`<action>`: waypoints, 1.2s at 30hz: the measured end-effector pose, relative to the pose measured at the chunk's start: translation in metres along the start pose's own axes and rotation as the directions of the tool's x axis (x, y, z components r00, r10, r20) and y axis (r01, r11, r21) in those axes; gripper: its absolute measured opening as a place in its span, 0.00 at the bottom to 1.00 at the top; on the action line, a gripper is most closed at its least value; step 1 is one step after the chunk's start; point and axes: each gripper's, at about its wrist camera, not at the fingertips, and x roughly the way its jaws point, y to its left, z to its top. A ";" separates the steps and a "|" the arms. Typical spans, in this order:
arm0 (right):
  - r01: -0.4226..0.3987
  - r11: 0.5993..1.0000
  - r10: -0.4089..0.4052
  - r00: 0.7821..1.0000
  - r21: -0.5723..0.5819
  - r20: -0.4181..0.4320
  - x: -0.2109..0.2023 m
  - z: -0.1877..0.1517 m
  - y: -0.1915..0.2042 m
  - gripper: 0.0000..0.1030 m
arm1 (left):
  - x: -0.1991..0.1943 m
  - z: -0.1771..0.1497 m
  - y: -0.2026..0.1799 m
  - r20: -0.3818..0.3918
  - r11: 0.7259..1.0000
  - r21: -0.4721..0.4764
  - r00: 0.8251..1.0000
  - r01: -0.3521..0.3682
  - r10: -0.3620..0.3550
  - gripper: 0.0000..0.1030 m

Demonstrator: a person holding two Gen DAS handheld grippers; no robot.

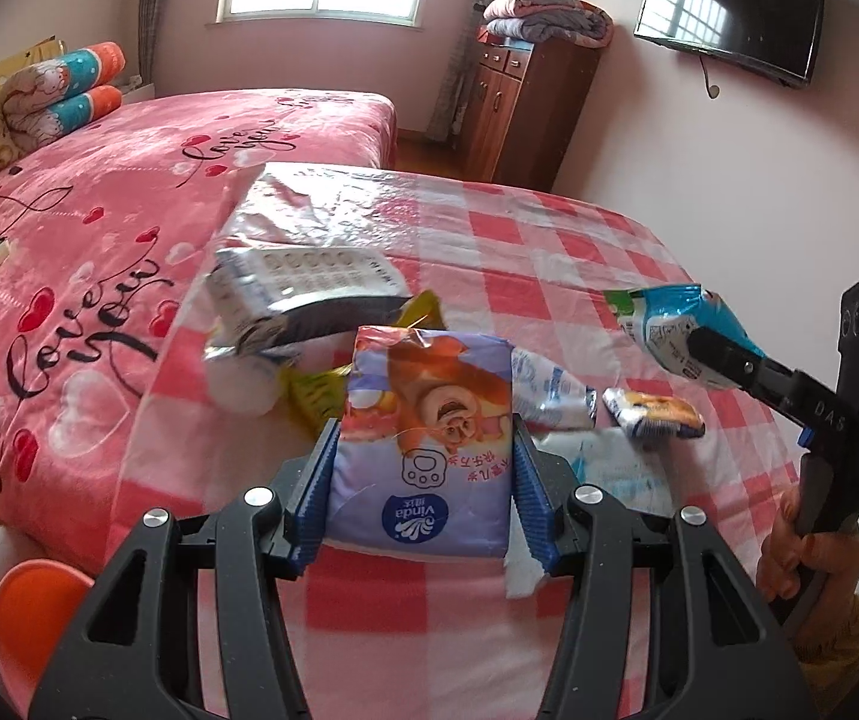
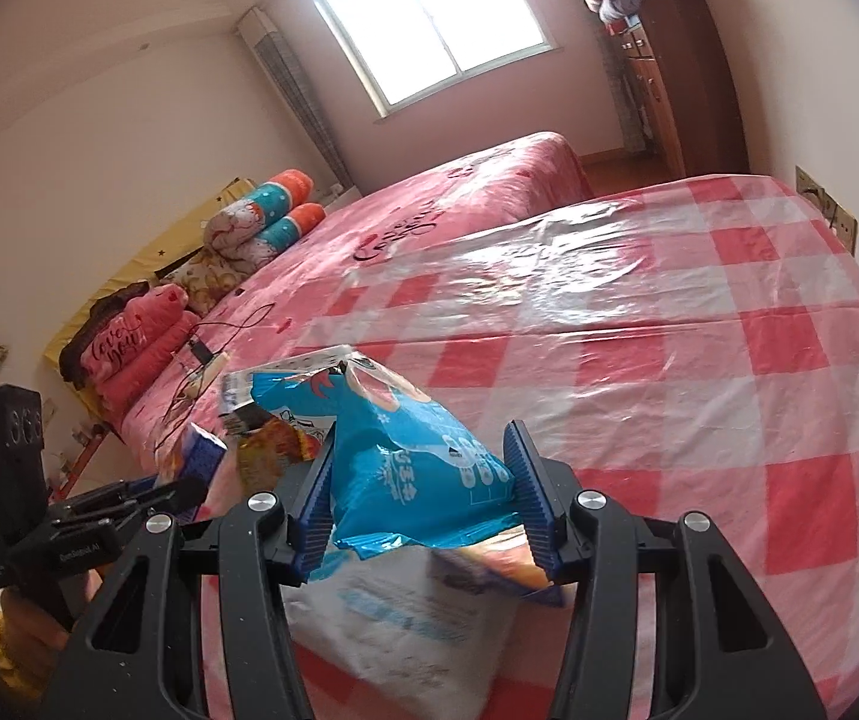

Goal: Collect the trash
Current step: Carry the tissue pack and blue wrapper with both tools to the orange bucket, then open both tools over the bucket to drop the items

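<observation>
Left wrist view shows your left gripper [image 1: 423,468] pinching a soft lilac tissue pack printed with a brown cartoon bear [image 1: 429,420], its blue ribbed pads pressed against both flanks of the pack. The pack looks lifted clear of the red-and-white checked plastic tablecloth [image 1: 579,252]. Beyond it lie more wrappers: a crumpled silver foil pouch [image 1: 303,288], a yellow wrapper [image 1: 315,396], a small white sachet [image 1: 549,390] and a little snack packet with an orange picture [image 1: 651,414].

At the right of that view your right gripper [image 1: 699,348] holds a crinkled blue snack bag [image 1: 669,318] off the table. Right wrist view confirms it: the blue bag [image 2: 417,462] sits clamped between the pads of that gripper [image 2: 423,492], above a flat white packet with blue print [image 2: 393,618] lying on the cloth.

So you appear to be in the carry step, both tongs loaded, with several pieces left on the table. An orange, rounded container [image 1: 33,606] shows at the low left edge of the left view; it may be the bin, though I cannot tell for sure. The next move calls for bringing both loads over a bin before you let go, keeping the squeeze steady, since the thin blue bag could slip and the soft pack could sag.
</observation>
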 end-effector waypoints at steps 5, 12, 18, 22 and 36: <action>-0.035 0.999 0.035 0.999 0.010 -0.030 0.004 -0.009 0.019 0.52 | -0.015 -0.014 0.016 0.003 1.000 -0.015 1.000 0.009 -0.009 0.53; -0.113 0.994 0.113 0.988 0.001 -0.101 0.017 -0.021 0.057 0.51 | -0.036 -0.037 0.042 0.001 0.999 -0.049 1.000 -0.001 0.001 0.53; -0.194 0.980 0.182 0.965 -0.049 -0.189 0.035 -0.039 0.111 0.51 | -0.059 -0.059 0.077 0.008 0.994 -0.100 0.999 -0.052 0.053 0.53; -0.247 0.966 0.220 0.943 -0.081 -0.248 0.048 -0.049 0.145 0.51 | -0.077 -0.072 0.102 0.014 0.986 -0.138 0.995 -0.094 0.096 0.53; -0.428 0.885 0.313 0.837 -0.181 -0.448 0.097 -0.084 0.267 0.51 | -0.107 -0.133 0.198 -0.047 0.909 -0.330 0.966 -0.254 0.252 0.53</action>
